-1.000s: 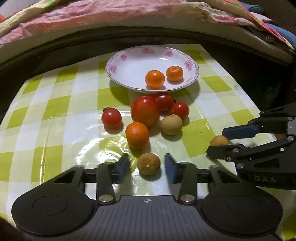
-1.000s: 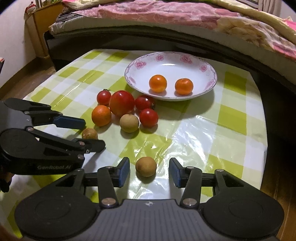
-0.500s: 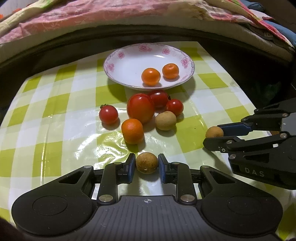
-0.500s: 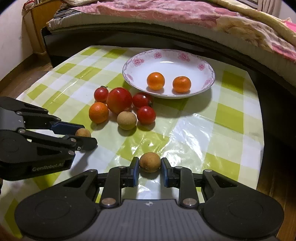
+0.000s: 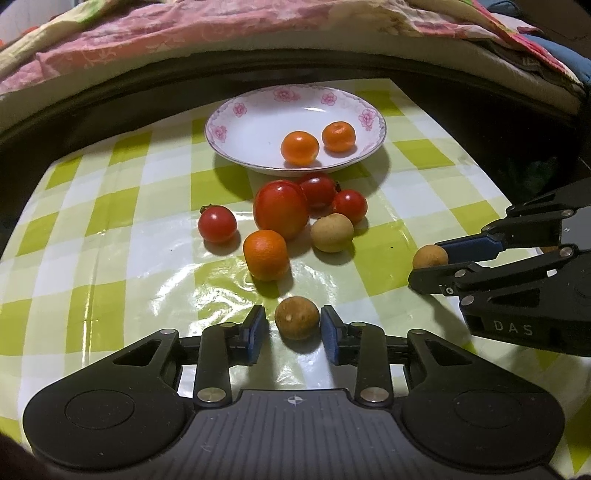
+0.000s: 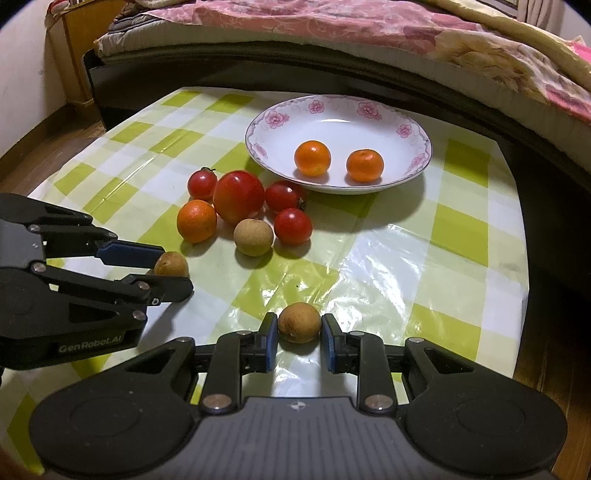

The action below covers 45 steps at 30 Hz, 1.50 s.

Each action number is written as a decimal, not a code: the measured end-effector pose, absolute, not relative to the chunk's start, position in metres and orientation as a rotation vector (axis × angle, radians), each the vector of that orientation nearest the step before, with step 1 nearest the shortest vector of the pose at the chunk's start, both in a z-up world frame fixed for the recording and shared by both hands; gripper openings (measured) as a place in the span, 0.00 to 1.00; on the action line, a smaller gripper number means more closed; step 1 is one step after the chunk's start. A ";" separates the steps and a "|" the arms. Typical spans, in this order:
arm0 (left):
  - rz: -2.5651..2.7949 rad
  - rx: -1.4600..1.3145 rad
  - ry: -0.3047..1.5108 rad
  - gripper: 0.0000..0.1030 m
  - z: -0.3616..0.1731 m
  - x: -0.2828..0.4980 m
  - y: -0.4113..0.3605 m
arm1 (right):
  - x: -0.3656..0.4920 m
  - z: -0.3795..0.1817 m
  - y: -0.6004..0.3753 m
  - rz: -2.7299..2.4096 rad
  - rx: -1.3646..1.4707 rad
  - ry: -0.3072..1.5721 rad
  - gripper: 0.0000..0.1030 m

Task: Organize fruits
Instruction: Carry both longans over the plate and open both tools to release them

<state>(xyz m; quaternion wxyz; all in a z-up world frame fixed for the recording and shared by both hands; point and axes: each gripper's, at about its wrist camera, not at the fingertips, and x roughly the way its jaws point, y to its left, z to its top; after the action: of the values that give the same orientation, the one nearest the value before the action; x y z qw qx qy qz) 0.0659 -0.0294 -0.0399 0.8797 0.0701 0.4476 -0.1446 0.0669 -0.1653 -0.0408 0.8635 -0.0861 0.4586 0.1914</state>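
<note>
My left gripper (image 5: 293, 328) stands slightly open around a brown longan (image 5: 296, 318), with a small gap on each side; the longan rests on the cloth. My right gripper (image 6: 298, 334) holds another brown longan (image 6: 299, 322) between its pads, close on both sides. A white flowered plate (image 5: 255, 114) holds two small oranges (image 5: 299, 148). In front of the plate lie a big tomato (image 5: 281, 209), three cherry tomatoes (image 5: 217, 223), an orange (image 5: 266, 254) and a pale longan (image 5: 331, 232). The plate (image 6: 280, 122) also shows in the right wrist view.
The table carries a green-and-white checked plastic cloth (image 5: 110, 206). A bed with a pink flowered blanket (image 6: 332, 26) runs along the far side. The table's right edge (image 6: 524, 258) drops to a dark floor. A wooden nightstand (image 6: 74, 55) stands far left.
Both grippers closed onto their longans by half a second ago. Since then the left jaws have reopened slightly and the right jaws have eased a little. Both grippers pulled back slightly.
</note>
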 end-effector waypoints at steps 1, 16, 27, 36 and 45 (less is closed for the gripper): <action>-0.301 0.144 0.932 0.40 -0.040 0.066 -0.029 | 0.067 -0.041 -0.165 0.401 -0.180 0.962 0.28; -0.323 0.109 0.948 0.32 -0.035 0.069 -0.031 | 0.065 -0.038 -0.163 0.409 -0.188 0.967 0.27; -0.337 0.087 0.889 0.32 -0.016 0.078 -0.039 | 0.073 -0.024 -0.167 0.397 -0.135 0.934 0.28; -0.319 0.072 0.837 0.32 -0.003 0.100 -0.042 | 0.095 -0.011 -0.170 0.376 -0.092 0.891 0.28; -0.291 0.056 0.812 0.30 0.000 0.132 -0.044 | 0.127 -0.006 -0.173 0.350 -0.066 0.862 0.28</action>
<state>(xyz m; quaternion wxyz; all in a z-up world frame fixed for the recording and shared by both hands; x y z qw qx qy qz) 0.1318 -0.0436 0.0000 0.9081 0.0269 0.3933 -0.1412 0.1273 -0.1726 -0.0055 0.8932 -0.0318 0.4155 0.1689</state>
